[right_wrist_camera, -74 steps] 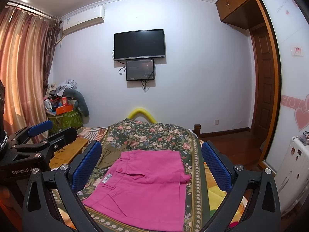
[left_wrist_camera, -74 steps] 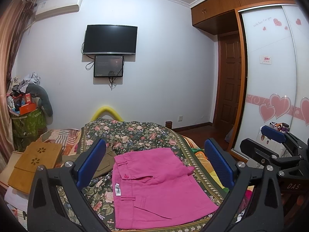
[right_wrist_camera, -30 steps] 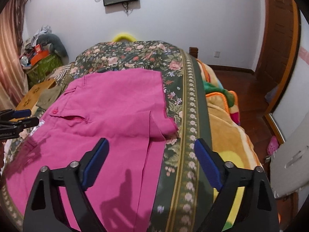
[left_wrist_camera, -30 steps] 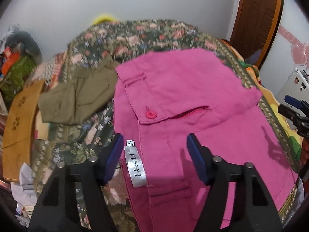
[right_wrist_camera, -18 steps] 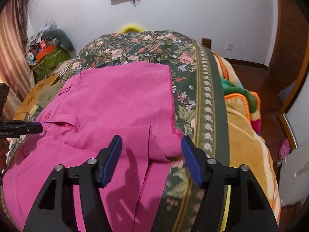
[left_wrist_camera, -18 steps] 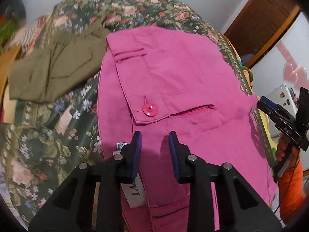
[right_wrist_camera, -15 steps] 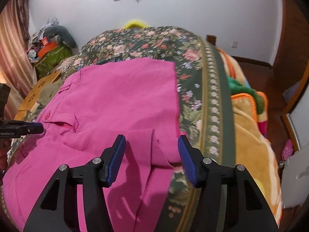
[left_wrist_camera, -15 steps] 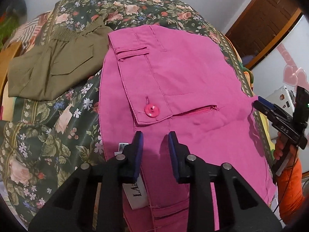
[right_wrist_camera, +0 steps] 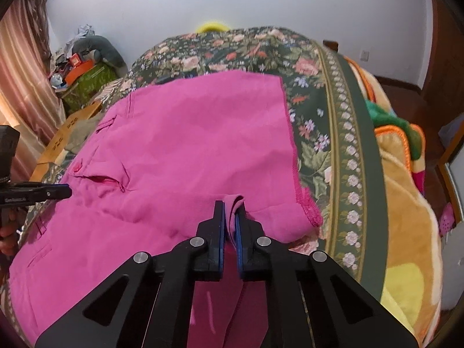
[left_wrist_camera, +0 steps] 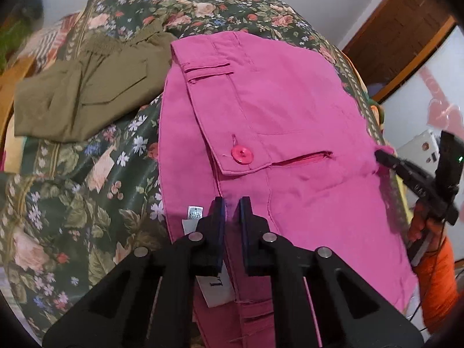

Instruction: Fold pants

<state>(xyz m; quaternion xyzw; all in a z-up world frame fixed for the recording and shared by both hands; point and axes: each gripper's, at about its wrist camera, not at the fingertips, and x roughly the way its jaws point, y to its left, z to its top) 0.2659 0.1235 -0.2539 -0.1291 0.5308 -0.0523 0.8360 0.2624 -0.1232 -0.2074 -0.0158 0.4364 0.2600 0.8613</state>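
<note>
Left wrist view: left tongs [left_wrist_camera: 231, 207] clenched on the waistband of pink pants [left_wrist_camera: 290, 110] lying on the bed [left_wrist_camera: 87, 174]; right tongs [right_wrist_camera: 229, 210] pinching the hem, presumably to fold evenly.

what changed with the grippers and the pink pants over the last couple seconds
Both came down from open hover. The left gripper shut on the pink pants near the waistband; the right gripper pinched a fold at the opposite edge. The olive garment and floral bedspread stayed put.
</note>
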